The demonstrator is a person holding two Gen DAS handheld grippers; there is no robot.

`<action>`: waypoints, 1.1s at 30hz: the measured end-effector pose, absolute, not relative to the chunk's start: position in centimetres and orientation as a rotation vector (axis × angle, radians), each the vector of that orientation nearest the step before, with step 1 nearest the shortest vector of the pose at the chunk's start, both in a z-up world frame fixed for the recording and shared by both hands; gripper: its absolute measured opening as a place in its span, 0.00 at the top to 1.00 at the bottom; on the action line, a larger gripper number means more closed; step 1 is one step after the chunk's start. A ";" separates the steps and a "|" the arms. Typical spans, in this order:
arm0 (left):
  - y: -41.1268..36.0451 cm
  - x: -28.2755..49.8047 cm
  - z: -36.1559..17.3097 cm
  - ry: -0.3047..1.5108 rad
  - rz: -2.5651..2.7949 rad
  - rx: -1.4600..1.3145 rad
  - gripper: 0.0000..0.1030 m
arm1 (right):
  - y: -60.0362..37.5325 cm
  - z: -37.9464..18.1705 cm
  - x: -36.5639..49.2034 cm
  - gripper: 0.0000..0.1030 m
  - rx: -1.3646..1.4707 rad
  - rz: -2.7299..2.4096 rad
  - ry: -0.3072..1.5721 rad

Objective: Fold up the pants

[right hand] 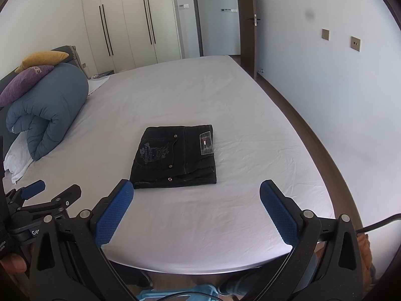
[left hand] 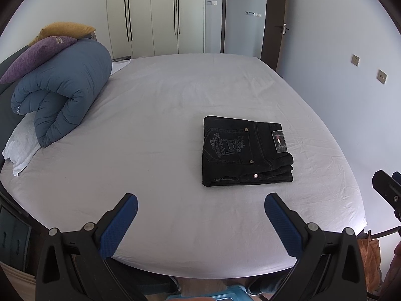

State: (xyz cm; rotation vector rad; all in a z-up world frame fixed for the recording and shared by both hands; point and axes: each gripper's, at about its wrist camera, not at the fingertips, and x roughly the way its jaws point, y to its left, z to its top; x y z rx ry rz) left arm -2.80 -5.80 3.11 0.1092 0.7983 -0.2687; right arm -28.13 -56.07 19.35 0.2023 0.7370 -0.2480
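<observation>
A pair of black jeans (left hand: 244,151) lies folded into a compact rectangle on the white bed sheet (left hand: 155,130), back pocket and label patch facing up. It also shows in the right wrist view (right hand: 175,156). My left gripper (left hand: 200,202) is open and empty, held above the bed's near edge, short of the jeans. My right gripper (right hand: 196,190) is open and empty, just in front of the jeans' near edge. The left gripper also shows at the left edge of the right wrist view (right hand: 52,190).
A rolled blue duvet (left hand: 62,92) with a purple pillow (left hand: 35,57) and a yellow pillow (left hand: 65,28) sits at the bed's left. Wardrobes (left hand: 155,15) and an open door (left hand: 244,15) stand behind. A wall (right hand: 338,75) runs along the bed's right side.
</observation>
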 end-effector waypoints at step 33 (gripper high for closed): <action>-5.9 -3.3 2.4 0.804 -0.278 0.113 0.00 | -55.6 18.6 -28.5 0.00 0.209 -0.240 0.750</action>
